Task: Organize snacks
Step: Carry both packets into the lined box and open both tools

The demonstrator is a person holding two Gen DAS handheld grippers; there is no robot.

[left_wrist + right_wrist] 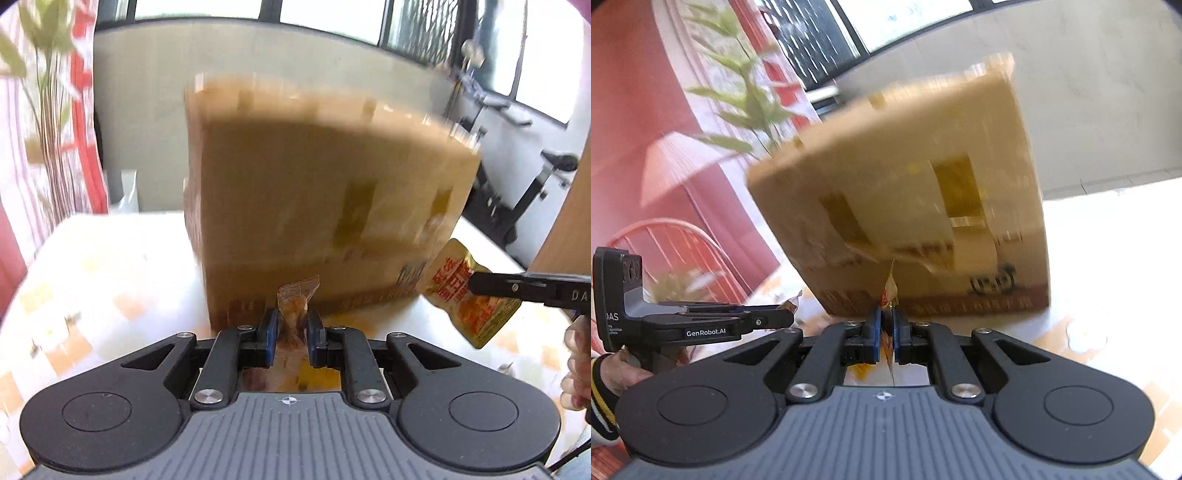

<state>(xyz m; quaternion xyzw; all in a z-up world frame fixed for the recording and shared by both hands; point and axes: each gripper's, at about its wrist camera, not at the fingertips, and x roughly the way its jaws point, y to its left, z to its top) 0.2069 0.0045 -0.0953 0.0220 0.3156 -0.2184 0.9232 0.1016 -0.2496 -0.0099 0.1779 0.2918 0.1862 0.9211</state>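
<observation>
The cardboard box (325, 199) is motion-blurred, so I can't read its print. My left gripper (291, 326) pinches a clear snack packet (295, 299), long axis upright, just before the box. My right gripper (885, 328) clamps a gold pouch (469, 295) edge-on, tilted, beside the box's right corner above the table (110, 266).

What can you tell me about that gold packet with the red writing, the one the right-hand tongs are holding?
The gold snack pouch is a flat, shiny foil-like packet with red lettering and small print near its lower edge. It hangs tilted in the air, pinched at one side by the right tongs, which are shut on it. It sits beside the lower corner of the cardboard box, above the table. Only the tongs visibly touch it.
</observation>
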